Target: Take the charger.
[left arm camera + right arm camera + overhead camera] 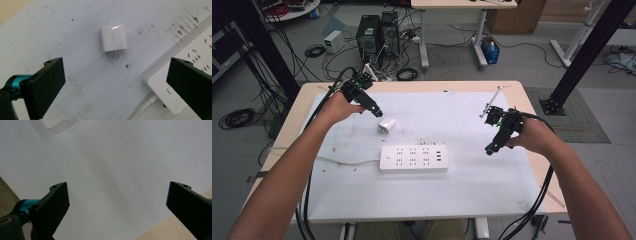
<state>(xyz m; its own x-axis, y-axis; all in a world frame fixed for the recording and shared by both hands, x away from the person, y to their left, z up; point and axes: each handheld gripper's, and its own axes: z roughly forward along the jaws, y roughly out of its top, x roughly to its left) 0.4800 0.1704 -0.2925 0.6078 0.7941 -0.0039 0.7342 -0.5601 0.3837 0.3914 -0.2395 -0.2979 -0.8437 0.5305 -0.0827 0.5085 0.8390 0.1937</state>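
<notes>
One small white charger (113, 38) lies flat on the counter (472, 190), a glossy rounded cube with two metal prongs sticking out of one end. In the left gripper view the prongs point toward the camera, and the block sits apart from everything else. From above it lies just behind the white power strip (414, 158), near the strip's left half but not touching it.

The power strip is a long flat bar with rows of sockets and a few small ports at its right end; its white cord (347, 161) runs off toward the left edge.

The left tool (377, 111) hangs just above and left of the charger, its black jaws spread wide and empty, with the charger lying in the open space ahead of them. The right tool (488, 149) hovers over bare surface well to the right of the strip, jaws likewise far apart and gripping nothing.

A white sheet (492, 175) covers most of the wooden counter, marked with brown specks and faint scuffs. Beyond it, the grey floor (522, 65) carries two dark computer towers (378, 34), tangled cables, another table's white legs (479, 40) and black frame posts (584, 55).
</notes>
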